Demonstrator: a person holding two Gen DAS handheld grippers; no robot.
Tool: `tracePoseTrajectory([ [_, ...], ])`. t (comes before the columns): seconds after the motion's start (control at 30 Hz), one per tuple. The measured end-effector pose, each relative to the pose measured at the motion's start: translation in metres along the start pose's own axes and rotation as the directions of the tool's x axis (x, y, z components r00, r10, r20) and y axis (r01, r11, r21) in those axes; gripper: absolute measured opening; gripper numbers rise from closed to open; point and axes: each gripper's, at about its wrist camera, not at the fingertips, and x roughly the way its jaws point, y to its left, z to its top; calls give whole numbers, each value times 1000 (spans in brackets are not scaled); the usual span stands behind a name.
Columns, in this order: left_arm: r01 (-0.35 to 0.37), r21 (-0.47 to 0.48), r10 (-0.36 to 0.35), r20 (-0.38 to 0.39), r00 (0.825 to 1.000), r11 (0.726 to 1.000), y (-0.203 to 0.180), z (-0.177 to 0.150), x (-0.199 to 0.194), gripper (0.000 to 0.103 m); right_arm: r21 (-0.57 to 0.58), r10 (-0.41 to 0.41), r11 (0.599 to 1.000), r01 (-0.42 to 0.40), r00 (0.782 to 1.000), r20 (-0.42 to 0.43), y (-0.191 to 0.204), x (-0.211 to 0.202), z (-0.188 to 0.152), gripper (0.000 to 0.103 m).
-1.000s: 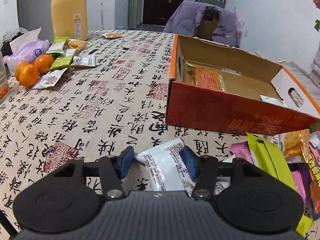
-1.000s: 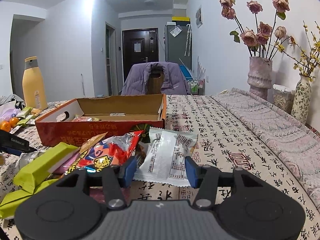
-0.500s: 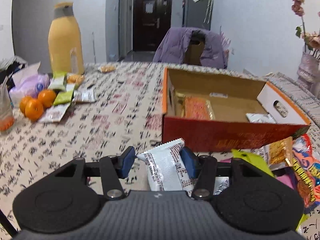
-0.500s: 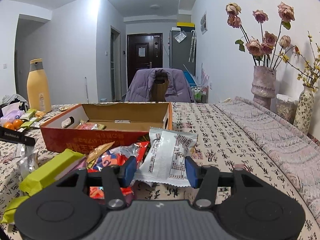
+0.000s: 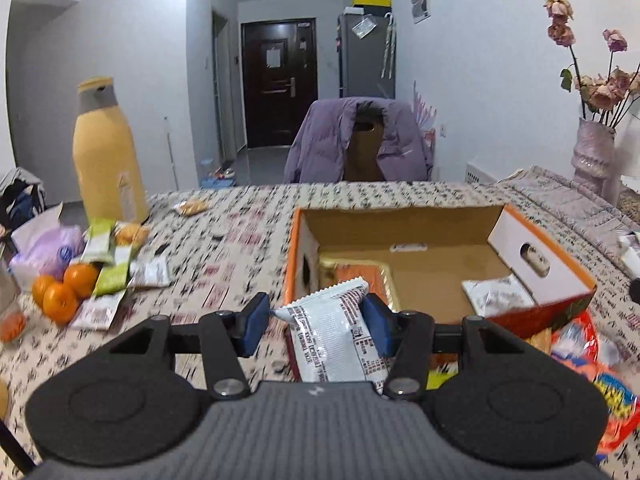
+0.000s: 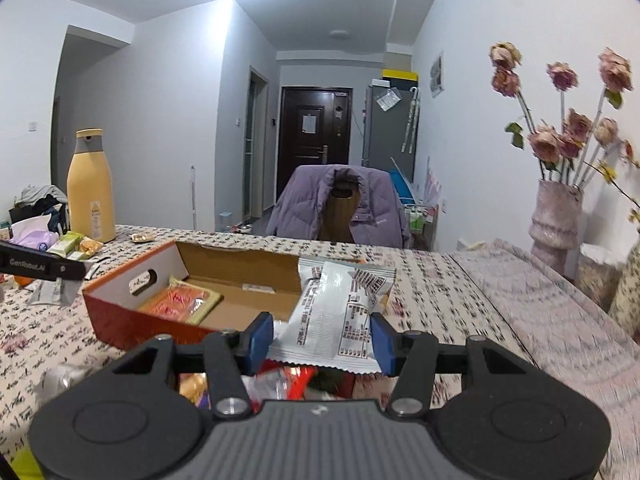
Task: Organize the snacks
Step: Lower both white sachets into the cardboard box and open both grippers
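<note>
My left gripper point(image 5: 316, 322) is shut on a white snack packet point(image 5: 334, 336) and holds it in the air at the near left corner of the open red cardboard box point(image 5: 436, 276). The box holds an orange-and-gold packet point(image 5: 356, 274) and a white packet point(image 5: 498, 294). My right gripper point(image 6: 322, 340) is shut on another white snack packet point(image 6: 340, 314), lifted above the snack pile near the box point(image 6: 168, 300). The left gripper's side point(image 6: 40, 268) shows at the left edge of the right wrist view.
A pile of colourful snack packets point(image 5: 588, 364) lies by the box's near right corner. Oranges point(image 5: 60, 294), green packets point(image 5: 106, 258), a tissue pack point(image 5: 44, 246) and a tall yellow bottle point(image 5: 106, 160) stand at the left. A vase of dried roses point(image 6: 556, 216) stands at the right.
Both grippers have risen with their white packets and moved toward the box. The left one now looks into the box from its near left corner.
</note>
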Motion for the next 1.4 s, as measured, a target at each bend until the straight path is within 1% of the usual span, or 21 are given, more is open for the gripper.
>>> tracePoseTrajectory([
  [0.13,10,24,-11,15,1000,1000,-11,19,11,53,-20,25,1000,-25,1000,-10,2,22,17,51],
  [0.23,12,41,-13,13,1000,999,-20,33,24,53,-29,46,998,-47,998,-34,4,41,28,51],
  [0.37,18,40,-17,-18,1000,999,-27,47,45,53,-43,68,996,-72,993,-97,11,72,38,51],
  [0.47,11,47,-9,-62,998,999,-34,52,67,53,-54,84,994,-94,984,-159,17,96,42,52],
  [0.63,9,44,-3,-144,990,999,-39,47,99,53,-49,90,993,-106,960,-264,22,132,42,52],
  [0.73,-2,55,12,-180,984,998,-41,38,112,53,-41,82,994,-98,950,-301,24,147,39,52],
  [0.9,7,56,4,-197,980,998,-42,32,119,54,-39,84,994,-103,938,-336,26,157,32,52],
  [1.0,17,62,-5,-198,980,998,-42,31,118,56,-27,99,993,-114,935,-340,26,157,31,53],
  [1.03,16,59,-4,-195,981,998,-42,31,117,59,-23,101,993,-115,936,-337,26,156,32,52],
  [1.07,19,51,-9,-191,981,999,-41,30,115,62,-19,103,993,-116,937,-335,25,154,32,54],
  [1.13,22,40,-14,-175,984,999,-40,31,111,77,-9,102,994,-111,940,-326,23,151,33,66],
  [1.17,23,37,-17,-165,986,999,-40,31,108,81,-8,100,994,-108,942,-319,22,148,34,79],
  [1.2,24,31,-19,-155,988,999,-39,31,105,90,-7,99,994,-107,945,-313,21,145,34,88],
  [1.23,25,23,-22,-143,990,999,-38,32,102,98,-5,99,994,-106,947,-306,21,142,35,90],
  [1.27,29,16,-27,-131,991,999,-37,32,98,102,-2,100,994,-105,949,-299,21,139,35,94],
  [1.33,37,-1,-37,-108,994,999,-35,32,91,103,4,99,995,-102,953,-286,20,132,36,103],
  [1.4,43,-10,-43,-104,994,999,-34,32,86,103,6,98,995,-100,958,-270,19,123,37,103],
])
